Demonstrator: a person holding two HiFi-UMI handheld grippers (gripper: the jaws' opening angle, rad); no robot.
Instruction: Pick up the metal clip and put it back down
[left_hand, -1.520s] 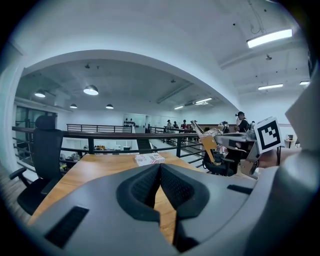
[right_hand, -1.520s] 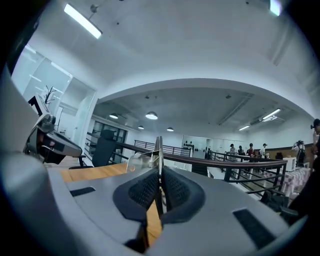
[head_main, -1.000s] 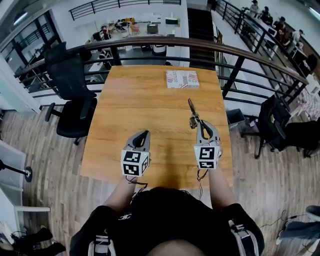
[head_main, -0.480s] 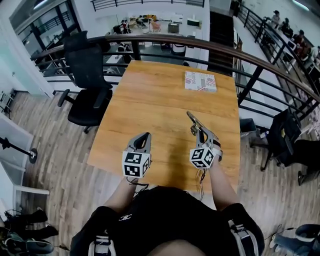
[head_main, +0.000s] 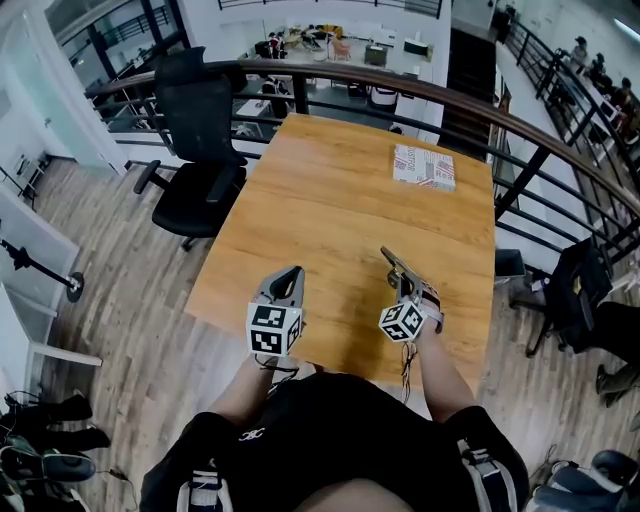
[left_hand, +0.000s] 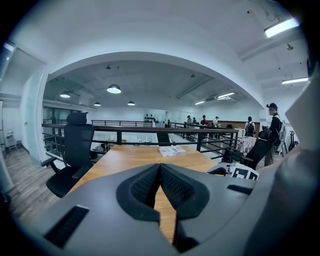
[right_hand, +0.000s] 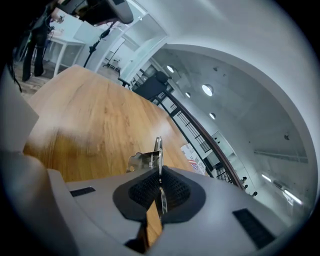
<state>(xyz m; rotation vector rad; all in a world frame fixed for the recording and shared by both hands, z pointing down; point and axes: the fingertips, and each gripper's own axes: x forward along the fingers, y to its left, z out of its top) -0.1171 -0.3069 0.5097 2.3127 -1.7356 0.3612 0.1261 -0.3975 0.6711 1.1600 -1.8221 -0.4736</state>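
Observation:
The metal clip (head_main: 393, 263) is a thin silver spring clip, and my right gripper (head_main: 407, 281) is shut on one of its flat arms. It juts forward from the jaws just above the wooden table (head_main: 330, 210), near the right front. In the right gripper view the clip (right_hand: 151, 158) stands edge-on between the black pads (right_hand: 176, 190), its other arm and spring to the left. My left gripper (head_main: 291, 272) hovers over the table's front edge to the left, its jaws closed together with nothing between them (left_hand: 160, 169).
A red-and-white printed box (head_main: 424, 167) lies at the table's far right corner. A black office chair (head_main: 199, 130) stands left of the table. A curved railing (head_main: 430, 95) runs behind it, with a drop to a lower floor. A dark bag (head_main: 570, 290) sits right of the table.
My right gripper has sunk toward the table and rolled, carrying the clip, which now lies lower and flatter. The left gripper has shifted slightly and stayed closed.

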